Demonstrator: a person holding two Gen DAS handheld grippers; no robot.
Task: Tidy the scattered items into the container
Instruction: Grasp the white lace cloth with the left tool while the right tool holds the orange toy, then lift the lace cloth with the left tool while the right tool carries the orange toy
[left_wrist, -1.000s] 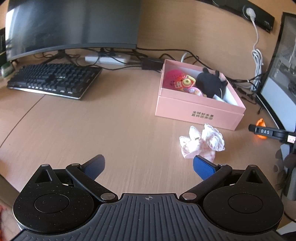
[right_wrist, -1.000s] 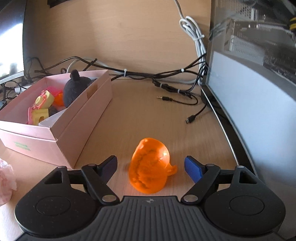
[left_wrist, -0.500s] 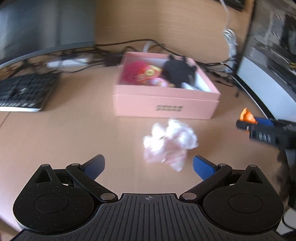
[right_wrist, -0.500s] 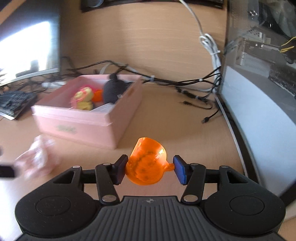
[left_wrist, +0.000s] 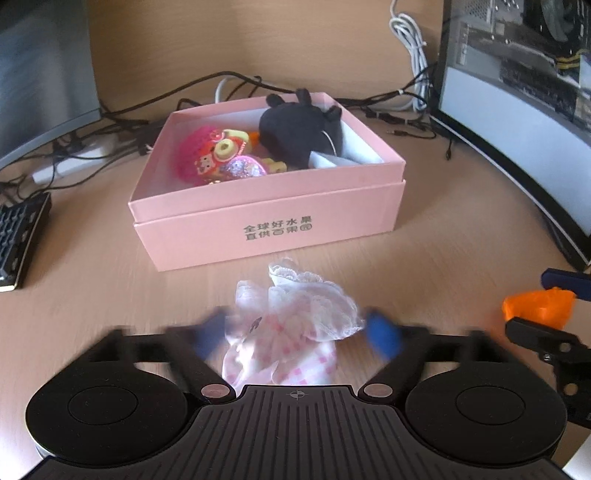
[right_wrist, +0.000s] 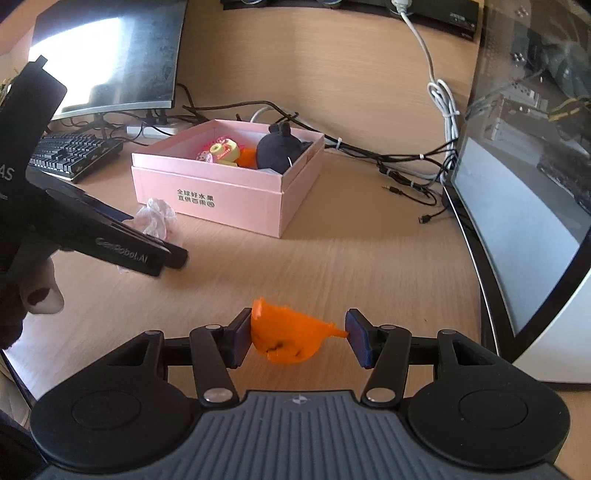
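I am carrying the translucent orange moulded plastic toy (right_wrist: 291, 338) in my right gripper (right_wrist: 297, 339), whose pads are pinching it from both sides. A second ago it was sitting on the pale wooden desk (right_wrist: 351, 258) between wide jaws; now it is hanging clear of the surface, and the view has risen, so the pick-up is done. What I judge is left for this hand is the carry across to the open pink cardboard box (right_wrist: 229, 192), which is lying ahead and to the left.

My left gripper (left_wrist: 295, 334) is closing in on the crumpled white-and-pink lacy cloth (left_wrist: 291, 321). A second ago the cloth was well ahead of the jaws; now it is lying on the desk between the blue pads (left_wrist: 382, 334), just in front of the box's printed wall. The fingers are motion-blurred, still apart at either side of the cloth, so I am counting that hand as not yet gripping.

The box is already holding a black plush toy (left_wrist: 299, 131) and several bright pink and yellow toys (left_wrist: 218, 155). With these two, the loose things I can see are nearly all dealt with.
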